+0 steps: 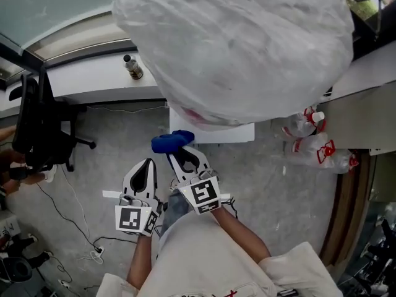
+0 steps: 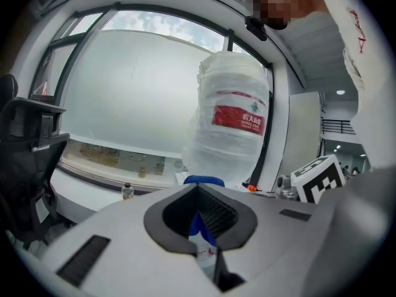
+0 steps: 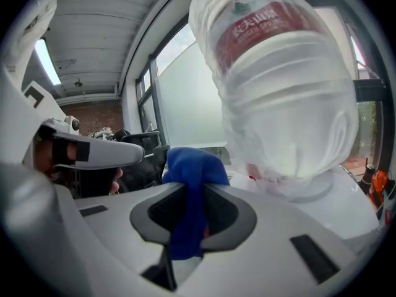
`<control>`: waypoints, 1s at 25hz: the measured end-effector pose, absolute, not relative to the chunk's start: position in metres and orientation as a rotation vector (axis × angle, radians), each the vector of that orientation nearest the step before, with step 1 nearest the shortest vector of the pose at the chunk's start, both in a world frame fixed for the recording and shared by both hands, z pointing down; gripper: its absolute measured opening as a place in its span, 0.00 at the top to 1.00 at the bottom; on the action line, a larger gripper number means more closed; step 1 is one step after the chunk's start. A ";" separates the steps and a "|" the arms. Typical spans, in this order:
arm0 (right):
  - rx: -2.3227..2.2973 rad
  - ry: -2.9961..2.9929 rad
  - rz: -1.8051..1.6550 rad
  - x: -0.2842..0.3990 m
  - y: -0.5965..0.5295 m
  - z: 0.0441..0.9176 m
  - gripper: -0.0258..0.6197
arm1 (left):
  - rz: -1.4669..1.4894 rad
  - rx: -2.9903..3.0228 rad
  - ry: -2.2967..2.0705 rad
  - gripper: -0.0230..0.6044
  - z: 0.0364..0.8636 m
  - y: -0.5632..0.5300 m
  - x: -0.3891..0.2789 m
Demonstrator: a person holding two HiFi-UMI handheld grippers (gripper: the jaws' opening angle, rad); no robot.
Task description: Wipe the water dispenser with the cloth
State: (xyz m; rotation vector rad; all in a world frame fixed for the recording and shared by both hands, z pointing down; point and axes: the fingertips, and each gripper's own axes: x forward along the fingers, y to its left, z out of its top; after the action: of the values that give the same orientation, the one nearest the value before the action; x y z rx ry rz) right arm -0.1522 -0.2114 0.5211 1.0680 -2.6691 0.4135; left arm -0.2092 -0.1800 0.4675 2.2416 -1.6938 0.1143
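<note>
Grey floor (image 1: 266, 190) spreads below, with an office chair (image 1: 37, 122) at the left, empty bottles (image 1: 315, 144) lying at the right, and a small bottle (image 1: 132, 67) on the white surface (image 1: 93, 73) under the window. Straight ahead stands the water dispenser (image 1: 216, 132), its plastic-wrapped water jug (image 1: 235, 48) filling the head view. The right gripper (image 1: 178, 152) has its jaws clamped on the blue cloth (image 1: 170, 141), which bunches beyond the tips, near the dispenser's front, probably so the wad can be pressed against the casing. The left gripper (image 1: 146, 164) hangs just beside it, jaws together and empty, apparently idle.
</note>
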 end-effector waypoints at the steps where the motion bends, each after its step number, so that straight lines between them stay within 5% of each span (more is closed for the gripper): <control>1: 1.070 -2.662 0.412 -0.155 -0.215 0.524 0.83 | 0.114 2.244 -1.692 0.95 0.469 -0.181 -0.210; 8: 1.152 -2.568 0.405 -0.133 -0.240 0.547 0.82 | 0.113 2.257 -1.664 0.95 0.470 -0.183 -0.206; 25: 1.561 -2.290 0.420 0.054 -0.227 0.567 0.82 | 0.128 2.393 -1.490 0.95 0.467 -0.193 -0.134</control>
State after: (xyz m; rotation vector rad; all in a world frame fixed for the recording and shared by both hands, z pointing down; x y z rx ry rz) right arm 0.0536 -0.2265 0.5675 1.5614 -2.2901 0.4201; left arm -0.1336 -0.1930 0.4673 2.3933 -1.4898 0.1281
